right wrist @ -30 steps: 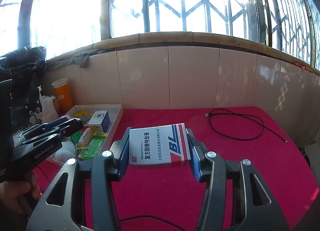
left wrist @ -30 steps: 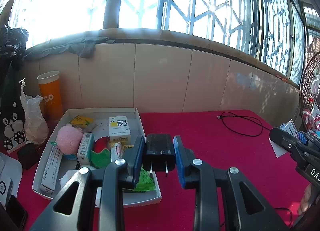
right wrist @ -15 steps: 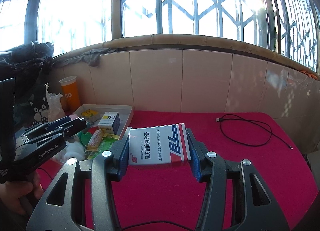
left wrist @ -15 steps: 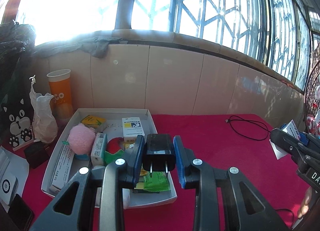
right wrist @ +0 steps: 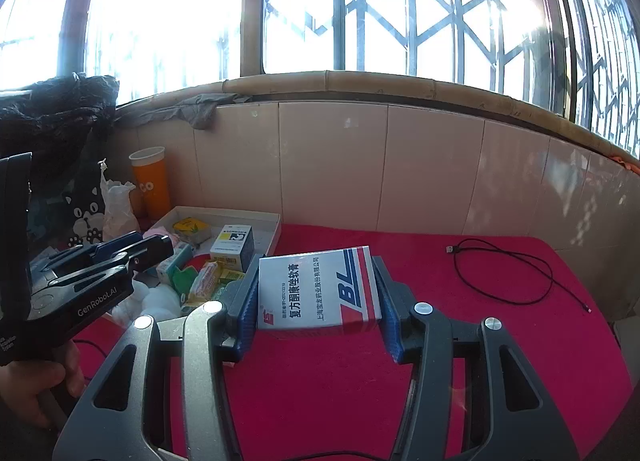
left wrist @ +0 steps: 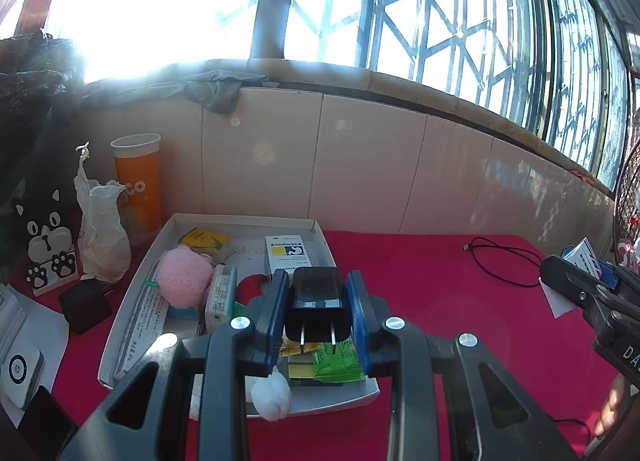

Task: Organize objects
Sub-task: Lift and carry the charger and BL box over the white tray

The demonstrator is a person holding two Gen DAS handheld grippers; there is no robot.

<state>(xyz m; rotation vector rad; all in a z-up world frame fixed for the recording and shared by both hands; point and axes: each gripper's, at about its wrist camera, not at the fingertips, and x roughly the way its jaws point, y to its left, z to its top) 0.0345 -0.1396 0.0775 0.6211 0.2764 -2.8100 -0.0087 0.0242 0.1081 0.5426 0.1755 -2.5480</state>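
Observation:
My left gripper (left wrist: 317, 311) is shut on a black plug adapter (left wrist: 317, 303), prongs toward the camera, held above the right part of a white tray (left wrist: 132, 301) filled with several small items. My right gripper (right wrist: 318, 293) is shut on a white, red and blue medicine box (right wrist: 318, 293), held above the red tablecloth to the right of the tray (right wrist: 276, 227). The left gripper also shows in the right wrist view (right wrist: 160, 251), over the tray. The right gripper shows at the right edge of the left wrist view (left wrist: 560, 273).
The tray holds a pink puff (left wrist: 184, 275), a white and blue box (left wrist: 289, 253), a yellow box (left wrist: 204, 239) and green packets (left wrist: 338, 361). An orange cup (left wrist: 138, 185) and a cat bag (left wrist: 46, 241) stand at left. A black cable (right wrist: 508, 273) lies at right.
My left gripper has moved left with the plug adapter and now stands over the tray. My right gripper has moved toward the tray with the medicine box.

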